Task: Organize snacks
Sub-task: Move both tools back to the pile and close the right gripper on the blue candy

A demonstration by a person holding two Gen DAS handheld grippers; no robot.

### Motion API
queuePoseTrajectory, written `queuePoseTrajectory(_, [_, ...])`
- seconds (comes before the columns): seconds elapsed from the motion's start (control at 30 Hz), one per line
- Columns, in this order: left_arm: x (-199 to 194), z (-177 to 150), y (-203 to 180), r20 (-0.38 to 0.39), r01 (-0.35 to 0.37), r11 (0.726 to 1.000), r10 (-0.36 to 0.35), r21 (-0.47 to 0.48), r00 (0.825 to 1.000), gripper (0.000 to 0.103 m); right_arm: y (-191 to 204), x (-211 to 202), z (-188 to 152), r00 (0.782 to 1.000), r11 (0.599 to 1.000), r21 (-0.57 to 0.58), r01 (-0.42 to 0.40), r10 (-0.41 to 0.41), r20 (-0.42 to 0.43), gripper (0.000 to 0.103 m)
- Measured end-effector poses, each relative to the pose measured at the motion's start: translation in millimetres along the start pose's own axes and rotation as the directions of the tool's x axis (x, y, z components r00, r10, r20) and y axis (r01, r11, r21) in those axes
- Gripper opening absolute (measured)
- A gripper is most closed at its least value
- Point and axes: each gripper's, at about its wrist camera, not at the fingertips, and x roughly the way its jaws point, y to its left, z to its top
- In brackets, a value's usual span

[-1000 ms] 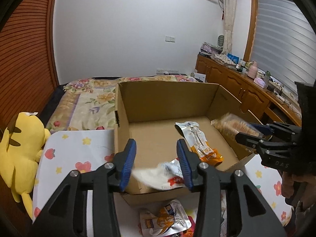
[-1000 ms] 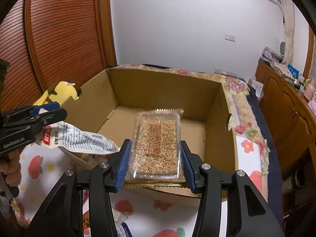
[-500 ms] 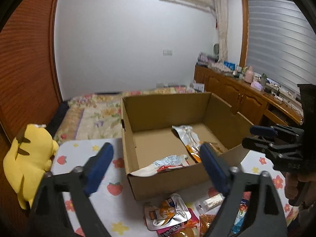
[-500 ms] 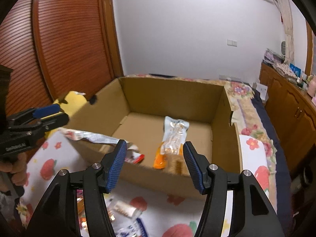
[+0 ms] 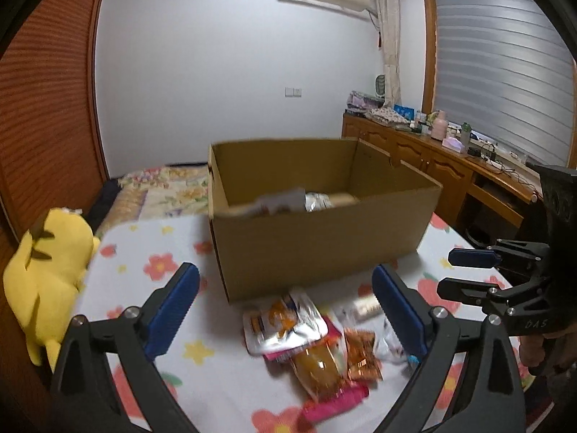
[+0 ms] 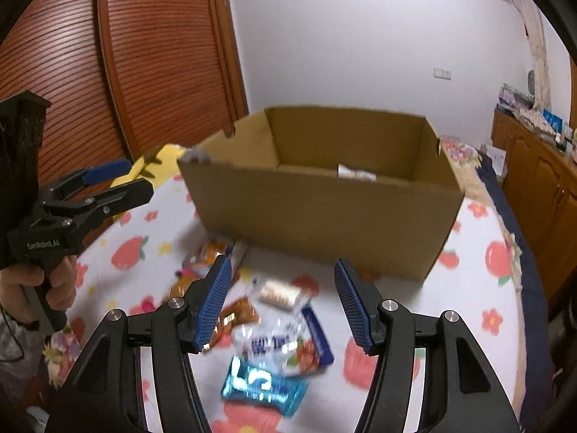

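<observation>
The open brown cardboard box [image 5: 317, 238] stood on the flower-and-strawberry-print cloth of the bench [image 5: 151, 259], a few packets already inside. In front of it lay the loose pile of snack packets [image 5: 310, 339], overlapping and glossy. The left claw [image 5: 285, 310] had just been opening and gaped wide and empty above the pile; the right claw [image 6: 281, 303], about half open, held nothing over a clear-and-blue wrapped packet [image 6: 281, 350]. Coming down on stacked wrappers, a pad could have pinched two at once or slid off the slick film, and the two claws, working close together, might have knocked each other.
</observation>
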Motion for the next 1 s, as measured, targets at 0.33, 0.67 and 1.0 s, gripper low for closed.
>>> queuePoseTrajectory(0.33, [8,-54,-3,-0.096,-0.02,0.999,0.017,-0.033,0.995,0.097,8,3,-45,0.995,0.999,-0.004,-0.045,0.044,-0.089,0.061])
queuePoseTrajectory(0.67, [9,-72,-4,-0.141,0.003,0.999,-0.009,-0.044,0.99,0.097,12,18,-68,0.985,0.996,-0.013,-0.089,0.086,-0.148,0.061])
queuePoseTrajectory(1.0, [15,-78,0,-0.152,-0.007,0.999,0.0,-0.045,0.988,0.097,18,23,-75,0.976,0.992,-0.029,-0.124,0.117,-0.186,0.061])
